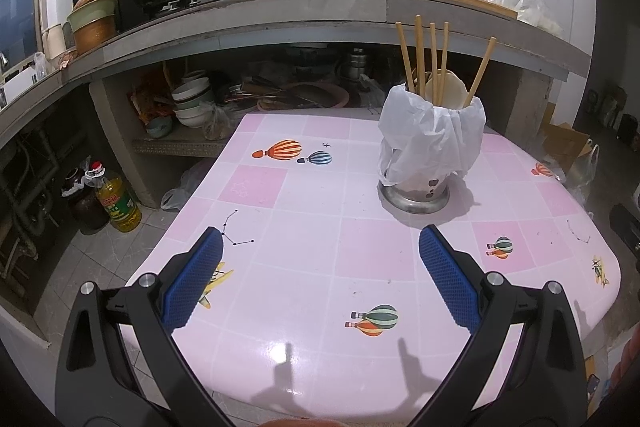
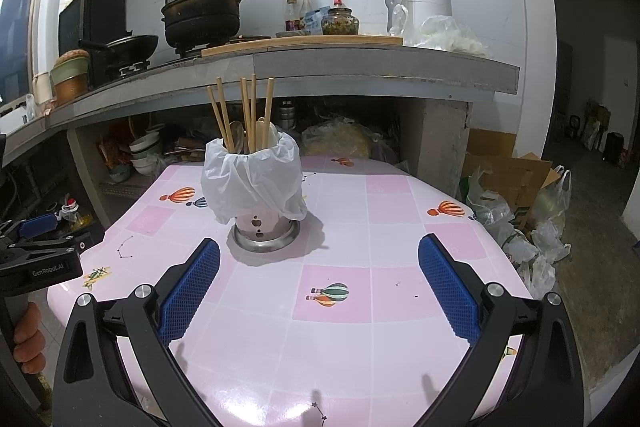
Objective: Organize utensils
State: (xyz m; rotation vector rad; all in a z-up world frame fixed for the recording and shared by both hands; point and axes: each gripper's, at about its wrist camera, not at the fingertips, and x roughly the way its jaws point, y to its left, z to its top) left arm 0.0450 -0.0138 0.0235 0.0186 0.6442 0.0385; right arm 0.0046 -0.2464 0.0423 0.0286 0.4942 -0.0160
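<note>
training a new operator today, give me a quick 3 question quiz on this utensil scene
1. True or false: both the left gripper and the right gripper are open and hold nothing.
2. How many wooden chopsticks stand in the metal utensil holder?
3. Multiple choice: what is draped over the holder's rim? A) a cloth towel B) a white plastic bag C) a paper sheet

Key
1. True: each pair of jaws is spread wide over the pink table with nothing between them.
2. Five, all upright or slightly leaning, beside some spoons.
3. B
</note>
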